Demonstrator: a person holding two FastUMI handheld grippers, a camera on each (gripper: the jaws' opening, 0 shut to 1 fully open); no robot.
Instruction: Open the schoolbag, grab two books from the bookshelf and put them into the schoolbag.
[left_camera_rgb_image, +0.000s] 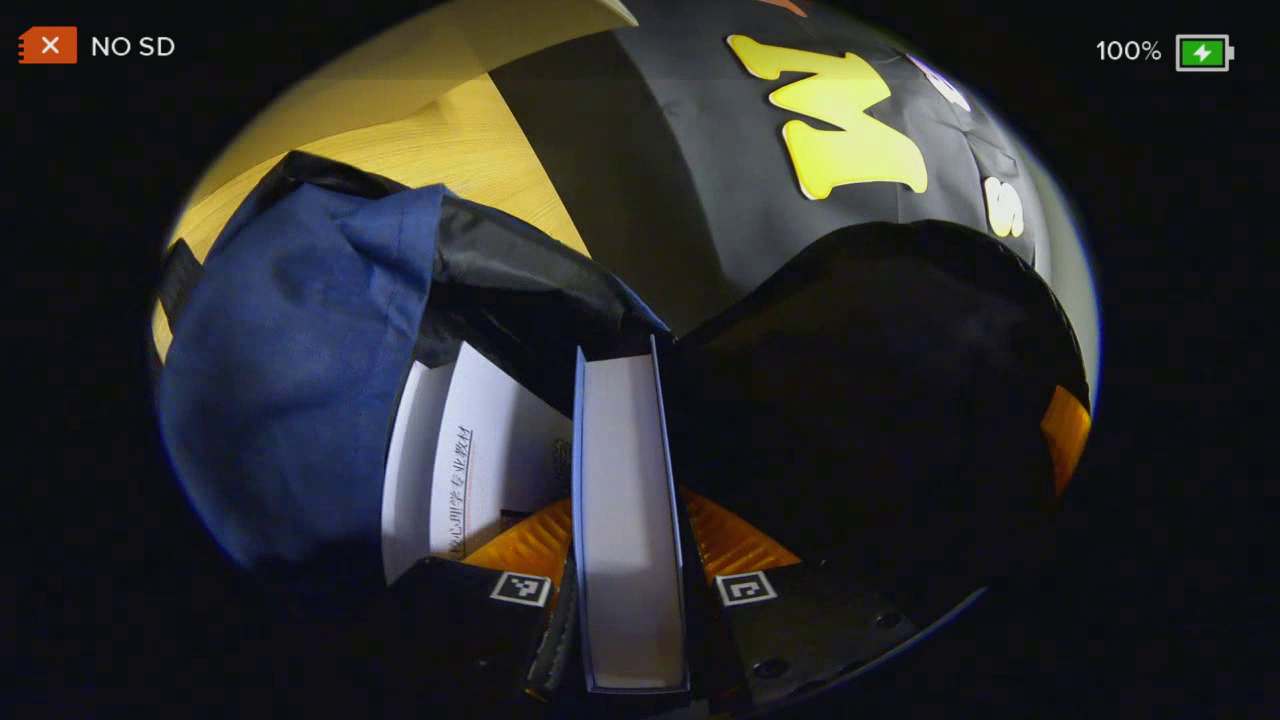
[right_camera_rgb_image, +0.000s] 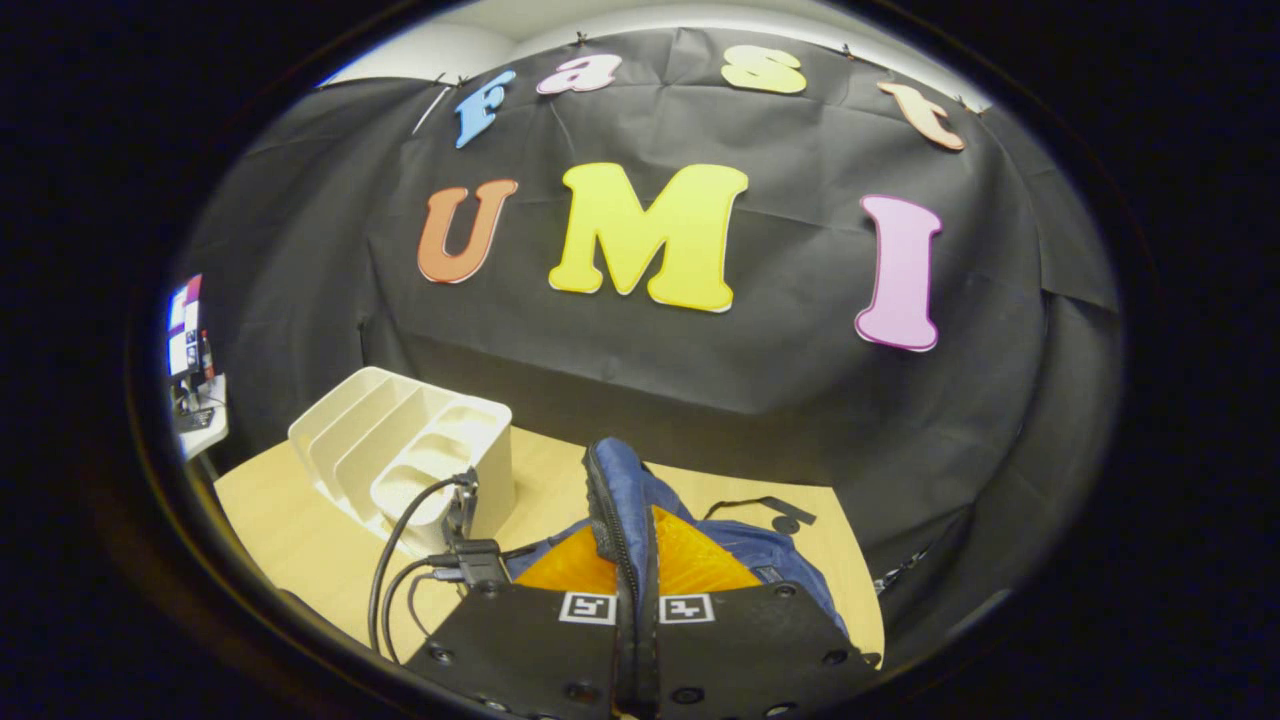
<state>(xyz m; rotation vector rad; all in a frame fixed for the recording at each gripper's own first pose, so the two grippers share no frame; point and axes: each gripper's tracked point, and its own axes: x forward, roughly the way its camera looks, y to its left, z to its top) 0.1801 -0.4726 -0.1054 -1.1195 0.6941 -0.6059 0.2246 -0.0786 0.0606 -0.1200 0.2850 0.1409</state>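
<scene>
Blue schoolbag (left_camera_rgb_image: 300, 380) rim pinched up by the right gripper (right_camera_rgb_image: 637, 600), as the left gripper (left_camera_rgb_image: 630, 590) clamps a second book (left_camera_rgb_image: 630, 520) that could snag the rim beside the first book (left_camera_rgb_image: 470, 450).

My dark-blue fabric schoolbag (left_camera_rgb_image: 290, 370), black lining; blue-covered, white-paged book (left_camera_rgb_image: 630, 520); white plastic bookshelf (right_camera_rgb_image: 410, 455); pale wooden table (right_camera_rgb_image: 290, 530).

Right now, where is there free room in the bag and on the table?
Inside the blue fabric schoolbag, the dark gap right of the blue-covered book the left gripper holds looks free; its left side is crowded by the white book. On the light wooden table, bare wood lies in front of the white plastic rack.
</scene>
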